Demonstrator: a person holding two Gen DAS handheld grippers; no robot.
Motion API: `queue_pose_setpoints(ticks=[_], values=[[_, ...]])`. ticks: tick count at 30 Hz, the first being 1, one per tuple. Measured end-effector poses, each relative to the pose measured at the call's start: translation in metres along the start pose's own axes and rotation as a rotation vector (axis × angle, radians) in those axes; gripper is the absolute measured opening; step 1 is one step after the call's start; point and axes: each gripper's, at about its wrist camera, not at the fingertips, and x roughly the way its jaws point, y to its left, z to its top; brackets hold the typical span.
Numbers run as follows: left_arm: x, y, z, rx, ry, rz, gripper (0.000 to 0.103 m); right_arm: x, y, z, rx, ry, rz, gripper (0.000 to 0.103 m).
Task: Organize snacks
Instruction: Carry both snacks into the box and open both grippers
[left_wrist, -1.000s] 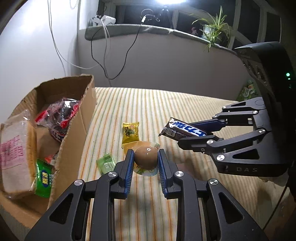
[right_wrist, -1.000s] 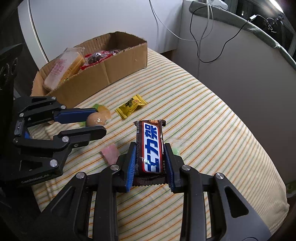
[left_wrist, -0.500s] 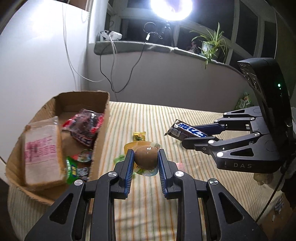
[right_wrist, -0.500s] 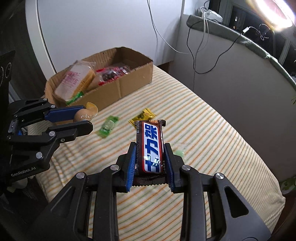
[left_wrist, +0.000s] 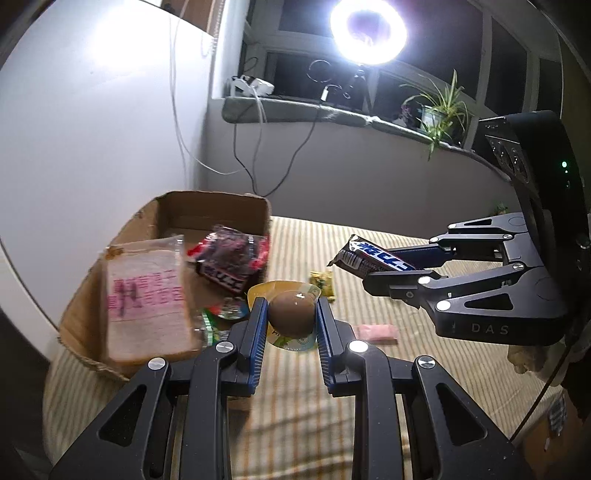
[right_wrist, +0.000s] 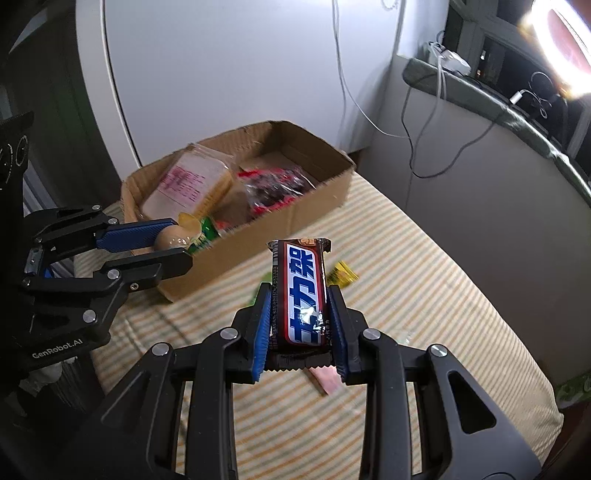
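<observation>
Left gripper (left_wrist: 290, 317) clamps a round brown packaged egg (left_wrist: 290, 312); right gripper (right_wrist: 300, 314) clamps a brown chocolate bar (right_wrist: 301, 291). Risk: the smooth egg could slip before the open cardboard box (right_wrist: 295, 206).

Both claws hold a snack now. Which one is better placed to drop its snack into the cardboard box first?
Probably the left claw: its packaged egg is already at the near wall of the cardboard box. The right claw, holding the chocolate bar, is farther out over the striped bed.

The right hand-held gripper (right_wrist: 299, 325) grips a chocolate bar (right_wrist: 301, 291); the left hand-held gripper (right_wrist: 177, 245) holds an egg (right_wrist: 170, 238) over the box (right_wrist: 295, 218).
</observation>
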Motion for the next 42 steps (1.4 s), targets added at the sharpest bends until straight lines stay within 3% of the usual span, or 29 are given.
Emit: queue_pose_setpoints(ticks=[15, 42], values=[[-0.011, 0.036, 0.001, -0.044, -0.025, 0.036, 0.024, 0.018, 0.033, 0.036, -0.039, -0.024, 0.023, 0.03], [0.016, 0.069, 0.006, -0.07, -0.003, 0.048, 0.024, 0.07, 0.035, 0.079, 0.005, -0.028, 0.051, 0.03]])
